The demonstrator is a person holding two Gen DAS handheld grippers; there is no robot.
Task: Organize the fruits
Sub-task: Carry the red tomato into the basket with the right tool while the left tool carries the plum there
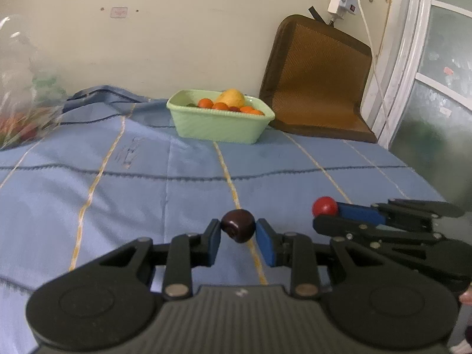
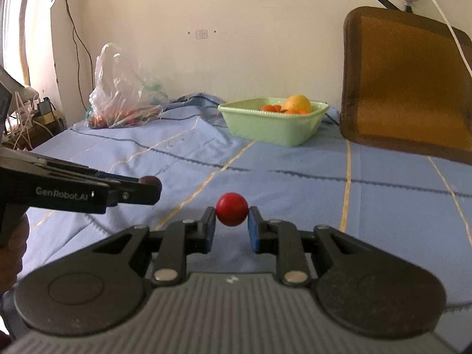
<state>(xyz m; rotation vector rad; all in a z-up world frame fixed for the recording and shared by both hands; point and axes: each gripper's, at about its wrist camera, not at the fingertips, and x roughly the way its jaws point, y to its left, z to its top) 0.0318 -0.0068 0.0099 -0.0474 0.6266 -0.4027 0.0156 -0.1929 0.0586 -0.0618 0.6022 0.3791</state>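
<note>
Two fruits in hand, one per gripper, both lifted clear of the blue bedspread (image 1: 118,194). Left gripper (image 1: 238,230) clamped on a dark plum-coloured fruit (image 1: 238,226), blue pads pressed to either side of it. Right gripper (image 2: 231,221) clamped on a small red fruit (image 2: 231,209) in the same fashion. Side by side, near each other but apart, at roughly the same distance from the far wall.

Destination presumably the pale green basin (image 1: 188,109), far ahead on the bed, just beside the brown woven mat (image 1: 318,79) propped against the wall. Already loaded with small orange fruits (image 1: 219,106) and a larger yellow one (image 1: 231,96). From the left wrist view, nearly straight ahead, a touch left of centre; from the right wrist view, ahead and slightly to the right. Well apart from both grippers, so a long forward carry before any release. Neither side obviously nearer; the left perhaps better lined up.

Long axis of the basin lying roughly across the line of approach, near wall facing both grippers, so clearing that rim probably the crux.

Clear plastic bag (image 2: 118,100) of mixed produce off to the left, well away from the basin.
</note>
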